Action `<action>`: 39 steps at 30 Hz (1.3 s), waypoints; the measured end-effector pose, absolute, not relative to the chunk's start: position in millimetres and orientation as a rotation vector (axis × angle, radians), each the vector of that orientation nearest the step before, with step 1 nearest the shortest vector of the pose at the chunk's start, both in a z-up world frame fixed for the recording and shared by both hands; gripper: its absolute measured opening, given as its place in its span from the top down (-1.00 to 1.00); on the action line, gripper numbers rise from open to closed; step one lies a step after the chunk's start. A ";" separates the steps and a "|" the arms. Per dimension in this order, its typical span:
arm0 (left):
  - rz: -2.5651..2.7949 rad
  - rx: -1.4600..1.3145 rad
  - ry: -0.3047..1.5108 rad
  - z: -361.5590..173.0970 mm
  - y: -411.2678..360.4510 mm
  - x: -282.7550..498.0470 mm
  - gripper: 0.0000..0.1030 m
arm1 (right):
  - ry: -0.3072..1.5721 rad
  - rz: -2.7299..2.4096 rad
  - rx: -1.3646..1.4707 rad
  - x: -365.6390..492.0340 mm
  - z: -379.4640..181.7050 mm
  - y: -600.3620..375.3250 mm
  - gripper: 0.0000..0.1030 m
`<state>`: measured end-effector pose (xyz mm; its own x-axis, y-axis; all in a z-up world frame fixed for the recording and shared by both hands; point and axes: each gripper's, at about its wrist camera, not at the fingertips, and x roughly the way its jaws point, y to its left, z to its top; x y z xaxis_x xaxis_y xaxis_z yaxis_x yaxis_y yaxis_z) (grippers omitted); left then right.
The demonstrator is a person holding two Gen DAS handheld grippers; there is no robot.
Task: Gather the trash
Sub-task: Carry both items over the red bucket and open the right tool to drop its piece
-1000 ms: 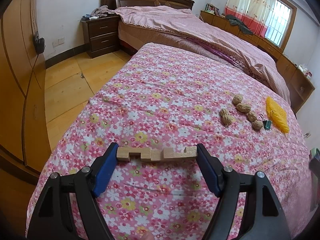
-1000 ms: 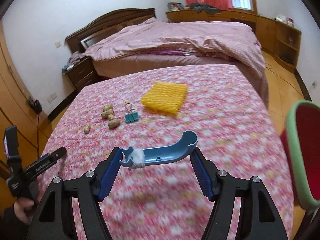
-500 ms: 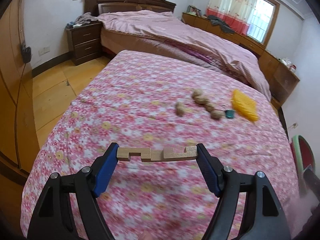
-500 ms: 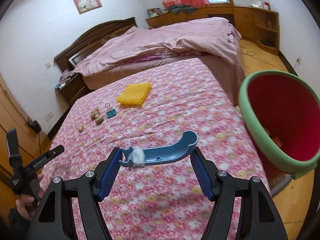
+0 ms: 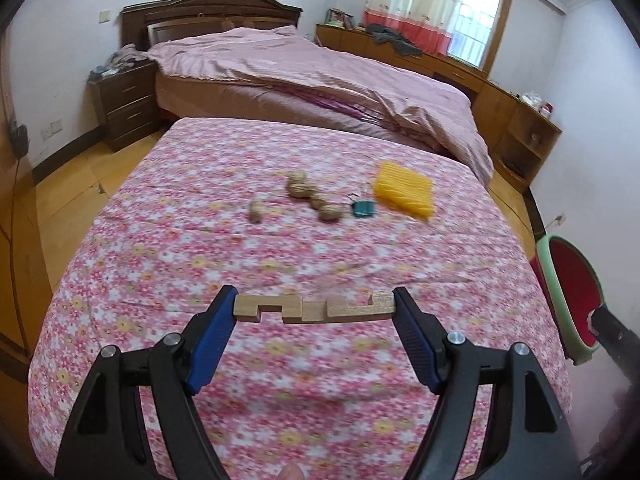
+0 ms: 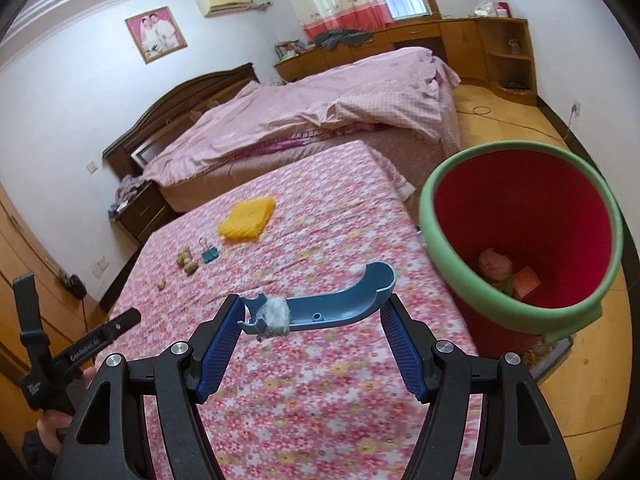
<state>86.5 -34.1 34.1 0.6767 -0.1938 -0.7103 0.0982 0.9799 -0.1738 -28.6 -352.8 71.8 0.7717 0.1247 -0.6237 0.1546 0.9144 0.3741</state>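
Note:
My left gripper (image 5: pixel 315 309) is shut on a notched wooden piece (image 5: pixel 314 307), held crosswise above the floral bedspread (image 5: pixel 200 248). My right gripper (image 6: pixel 316 312) is shut on a curved blue plastic piece (image 6: pixel 340 304) with a whitish wad taped near its left end. A red bin with a green rim (image 6: pixel 520 240) stands off the bed's right side, close to the right gripper; scraps lie at its bottom. The same bin (image 5: pixel 572 296) shows at the right edge of the left wrist view. Several walnuts (image 5: pixel 304 192), a teal binder clip (image 5: pixel 363 208) and a yellow sponge (image 5: pixel 404 192) lie on the bedspread.
A larger bed with a pink quilt (image 5: pixel 320 76) lies beyond. A dark nightstand (image 5: pixel 124 104) stands at the left, wooden cabinets (image 6: pixel 480 48) along the far wall. The left gripper's handle and a hand (image 6: pixel 52 364) show at the lower left of the right wrist view.
Both grippers swung rightward with their pieces still held. The red bin came into the right wrist view and now looms close; it also entered the left view's right edge.

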 end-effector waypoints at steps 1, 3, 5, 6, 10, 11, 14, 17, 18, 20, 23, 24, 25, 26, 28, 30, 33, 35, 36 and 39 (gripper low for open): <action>-0.170 -0.119 0.810 35.2 -38.1 85.7 -0.50 | 0.692 -0.022 0.428 -29.4 72.5 -355.8 -0.38; -0.180 -0.109 0.808 37.8 -46.0 84.5 -0.50 | 0.683 -0.038 0.437 -33.3 74.3 -364.8 -0.38; -0.195 -0.094 0.808 40.8 -56.2 83.8 -0.50 | 0.683 -0.062 0.448 -36.0 75.1 -375.3 -0.38; -0.203 -0.087 0.806 42.3 -60.7 83.2 -0.50 | 0.681 -0.071 0.456 -37.1 75.7 -380.6 -0.38; -0.242 -0.060 0.793 49.0 -82.6 80.5 -0.50 | 0.667 -0.117 0.474 -41.9 76.8 -402.8 -0.38; -0.254 -0.054 0.790 50.7 -89.0 80.0 -0.50 | 0.664 -0.124 0.478 -43.1 76.6 -407.6 -0.38; -0.288 -0.038 0.793 53.7 -107.5 80.8 -0.50 | 0.659 -0.162 0.490 -45.5 75.6 -427.3 -0.38; -0.326 -0.021 0.814 53.3 -126.8 85.2 -0.50 | 0.658 -0.194 0.502 -45.8 73.9 -442.8 -0.38; -0.334 -0.015 0.818 53.5 -132.8 86.0 -0.50 | 0.658 -0.207 0.509 -45.4 73.1 -449.2 -0.38; -0.355 -0.001 0.821 54.2 -145.9 88.3 -0.50 | 0.655 -0.230 0.526 -44.6 71.4 -460.4 -0.38; -0.389 0.016 0.817 56.5 -164.6 88.8 -0.50 | 0.657 -0.257 0.544 -42.5 68.2 -474.2 -0.38; -0.403 0.024 0.814 57.4 -171.9 89.4 -0.50 | 0.660 -0.262 0.545 -41.6 67.1 -477.6 -0.38; -0.411 0.029 0.812 57.5 -176.5 89.2 -0.50 | 0.662 -0.269 0.546 -40.2 65.8 -480.4 -0.39; -0.423 0.035 0.808 58.5 -182.8 89.5 -0.50 | 0.668 -0.278 0.548 -38.6 63.9 -484.7 -0.39; -0.446 0.044 0.802 59.0 -196.1 91.3 -0.50 | 0.675 -0.285 0.560 -35.9 60.8 -490.9 -0.41; -0.465 0.049 0.799 59.7 -205.4 92.1 -0.50 | 0.679 -0.283 0.570 -33.9 58.2 -495.5 -0.41; -0.495 0.068 0.800 60.6 -222.1 94.1 -0.50 | 0.677 -0.291 0.583 -32.4 55.6 -502.6 -0.41; -0.518 0.082 0.799 61.2 -233.9 94.6 -0.50 | 0.672 -0.287 0.599 -32.8 53.5 -509.2 -0.41; -0.526 0.089 0.798 61.3 -238.9 94.5 -0.50 | 0.670 -0.288 0.609 -33.6 52.6 -511.9 -0.41; -0.554 0.110 0.801 59.9 -255.2 95.2 -0.50 | 0.659 -0.301 0.643 -36.6 49.7 -521.5 -0.53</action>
